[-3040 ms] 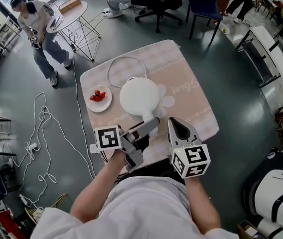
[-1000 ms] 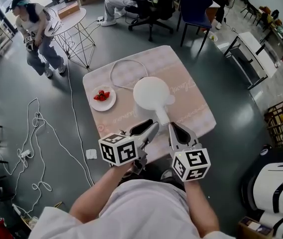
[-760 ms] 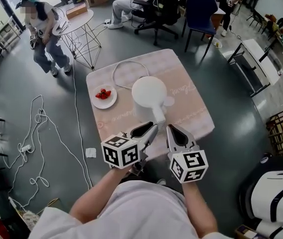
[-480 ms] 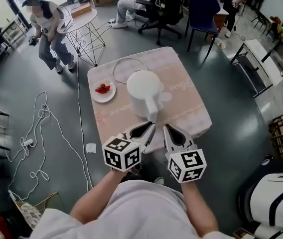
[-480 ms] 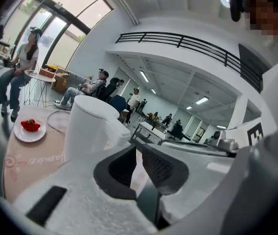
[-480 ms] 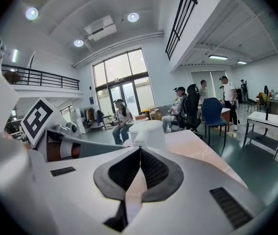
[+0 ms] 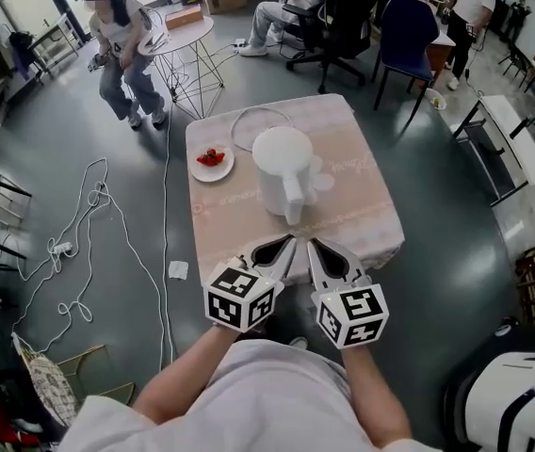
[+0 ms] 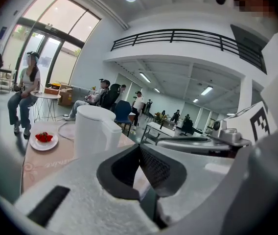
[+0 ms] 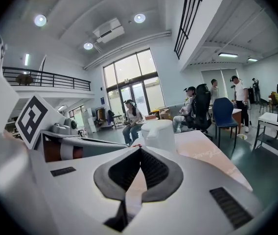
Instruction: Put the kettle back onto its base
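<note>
While kettle [image 7: 282, 163] stands on table [image 7: 366, 219], left gripper [image 7: 284, 245] and right gripper [image 7: 313, 246] jaws pressed together, empty

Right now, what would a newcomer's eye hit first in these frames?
The white kettle stands in the middle of the pink-clothed table, its handle toward the person. Left of it sits a plate of strawberries, the only strong colour. At the near edge, the left gripper and right gripper sit side by side, both shut and empty, short of the kettle.
</note>
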The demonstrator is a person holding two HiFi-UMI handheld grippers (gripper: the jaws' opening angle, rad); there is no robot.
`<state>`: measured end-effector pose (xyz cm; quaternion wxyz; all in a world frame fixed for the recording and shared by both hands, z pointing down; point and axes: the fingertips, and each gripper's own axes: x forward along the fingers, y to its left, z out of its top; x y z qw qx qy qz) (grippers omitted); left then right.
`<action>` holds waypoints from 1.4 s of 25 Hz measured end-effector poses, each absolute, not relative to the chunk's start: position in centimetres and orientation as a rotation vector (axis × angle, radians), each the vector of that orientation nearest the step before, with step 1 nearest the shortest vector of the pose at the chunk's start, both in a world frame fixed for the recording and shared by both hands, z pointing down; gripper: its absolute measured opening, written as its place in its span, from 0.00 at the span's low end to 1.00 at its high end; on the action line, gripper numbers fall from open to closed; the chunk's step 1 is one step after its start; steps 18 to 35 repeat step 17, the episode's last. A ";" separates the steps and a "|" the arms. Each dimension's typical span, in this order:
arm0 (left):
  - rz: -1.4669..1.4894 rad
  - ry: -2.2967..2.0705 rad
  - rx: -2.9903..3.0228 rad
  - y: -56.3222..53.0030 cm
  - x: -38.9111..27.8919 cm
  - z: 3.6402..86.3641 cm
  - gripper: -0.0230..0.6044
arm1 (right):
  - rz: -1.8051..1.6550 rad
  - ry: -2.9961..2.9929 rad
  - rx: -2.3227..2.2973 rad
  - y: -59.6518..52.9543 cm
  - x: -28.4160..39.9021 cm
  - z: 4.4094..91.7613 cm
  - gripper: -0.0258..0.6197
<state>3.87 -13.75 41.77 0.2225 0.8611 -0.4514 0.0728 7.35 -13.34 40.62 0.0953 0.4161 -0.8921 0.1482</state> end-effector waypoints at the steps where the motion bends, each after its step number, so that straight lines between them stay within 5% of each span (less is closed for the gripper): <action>1: 0.199 -1.255 2.377 -13.5 3.8 41.7 0.05 | 0.438 -2.650 1.224 -13.1 7.3 40.6 0.05; 35: 0.177 -1.229 2.376 -12.2 5.6 41.8 0.05 | 0.459 -2.666 1.217 -11.5 8.8 40.7 0.05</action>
